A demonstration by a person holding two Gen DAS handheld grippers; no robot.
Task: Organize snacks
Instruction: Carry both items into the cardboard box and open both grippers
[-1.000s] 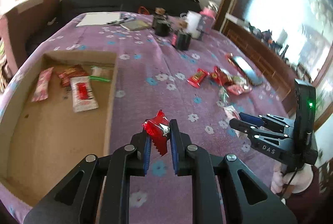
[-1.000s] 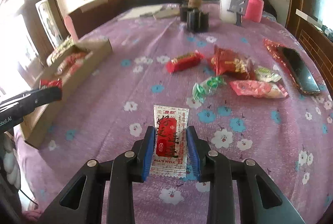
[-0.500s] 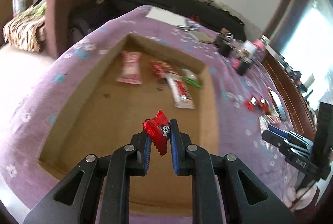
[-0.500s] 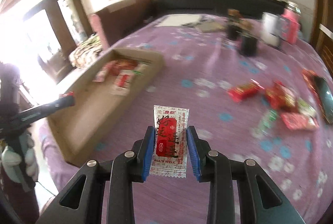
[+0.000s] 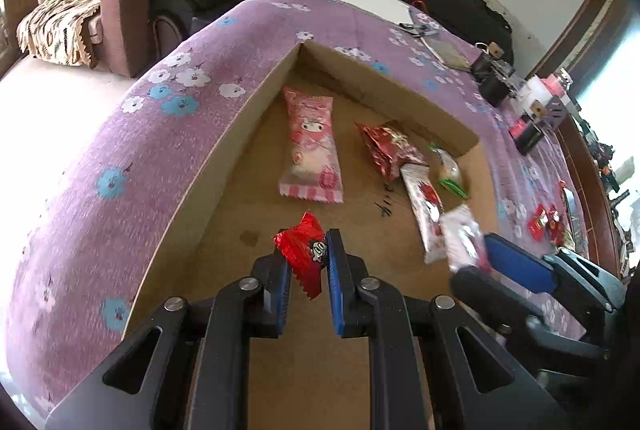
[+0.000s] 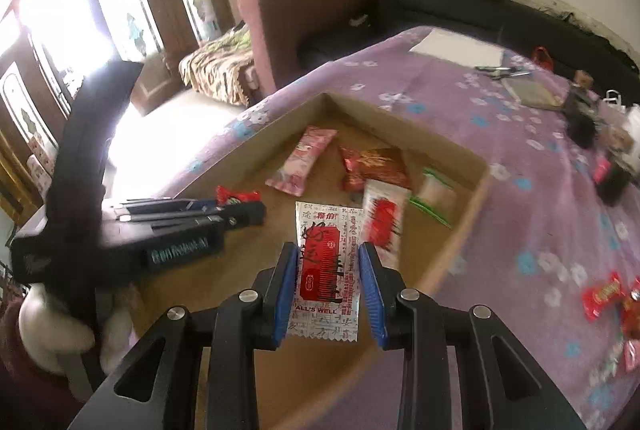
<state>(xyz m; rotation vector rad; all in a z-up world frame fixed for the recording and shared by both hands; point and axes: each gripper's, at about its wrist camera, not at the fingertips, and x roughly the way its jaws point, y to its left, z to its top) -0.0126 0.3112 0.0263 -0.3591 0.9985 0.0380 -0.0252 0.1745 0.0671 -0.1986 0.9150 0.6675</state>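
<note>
- Left gripper (image 5: 307, 264): black, blue-padded jaws pinched tight on a small red crinkled foil candy wrapper (image 5: 304, 252); angled downward over the near floor of the shallow brown cardboard tray (image 5: 248, 118).
- Right gripper (image 6: 330, 280): jaws narrowly parted, clamped on the edges of a flat silver sachet with a red printed panel (image 6: 326, 270); angled downward above the tray's near right part.
- Tray contents, four packets counted: one pink-and-white cartoon-print pack (image 5: 311, 146), one dark red foil bag (image 5: 388, 148), one long white-and-red bar wrapper (image 5: 426, 206), one small clear packet with green ends (image 5: 448, 170). All lie flat toward the far half.
- Left wrist view only: the right gripper entering from the right with the sachet seen edge-on and blurred; a cluster of red snacks (image 5: 544, 224) far right on the purple flowered cloth (image 5: 120, 150).
- Right wrist view only: the left gripper (image 6: 240, 202) seen from the side at left, held by a white-gloved hand (image 6: 52, 330); bright glazed doors; loose red snacks (image 6: 602, 294) on the cloth at right.
- Both views: one white paper sheet and dark containers at the far end.
</note>
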